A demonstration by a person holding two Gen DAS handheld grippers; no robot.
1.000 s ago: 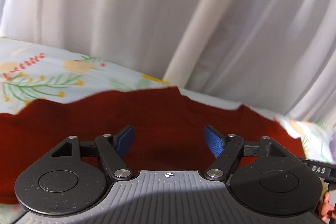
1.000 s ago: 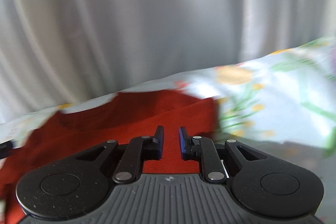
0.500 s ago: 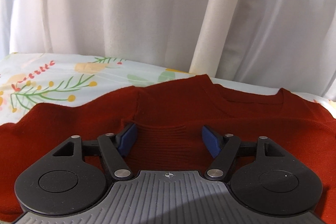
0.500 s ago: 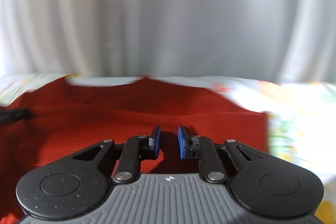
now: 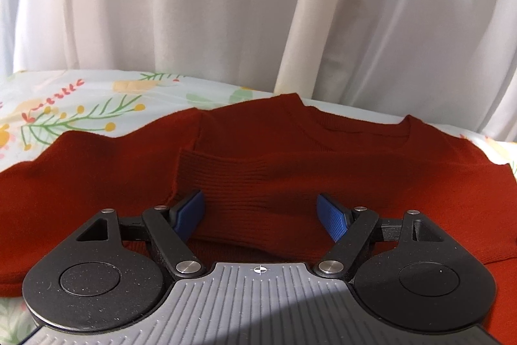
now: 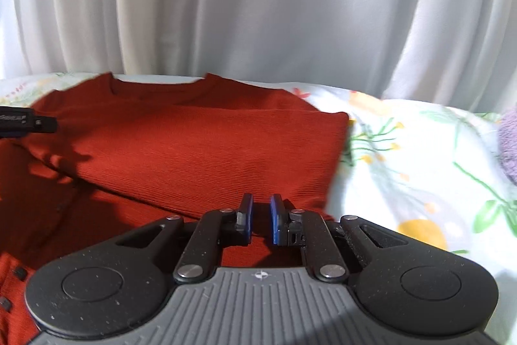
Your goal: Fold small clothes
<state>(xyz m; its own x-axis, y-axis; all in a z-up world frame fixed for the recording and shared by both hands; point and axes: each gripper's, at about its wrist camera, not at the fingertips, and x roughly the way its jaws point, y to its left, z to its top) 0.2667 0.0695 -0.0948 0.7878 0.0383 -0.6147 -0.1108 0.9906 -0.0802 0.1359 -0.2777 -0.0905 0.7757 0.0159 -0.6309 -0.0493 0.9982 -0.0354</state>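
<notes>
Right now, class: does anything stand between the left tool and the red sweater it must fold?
Nothing visible does. The left tool sits open directly over the red sweater, its blue pads flanking the folded sleeve.

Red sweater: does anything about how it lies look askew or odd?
Nothing damaged. The red sweater lies on the floral sheet, one ribbed sleeve folded across the body, slightly slanted. A purple cloth sits at the sheet's right edge.
</notes>
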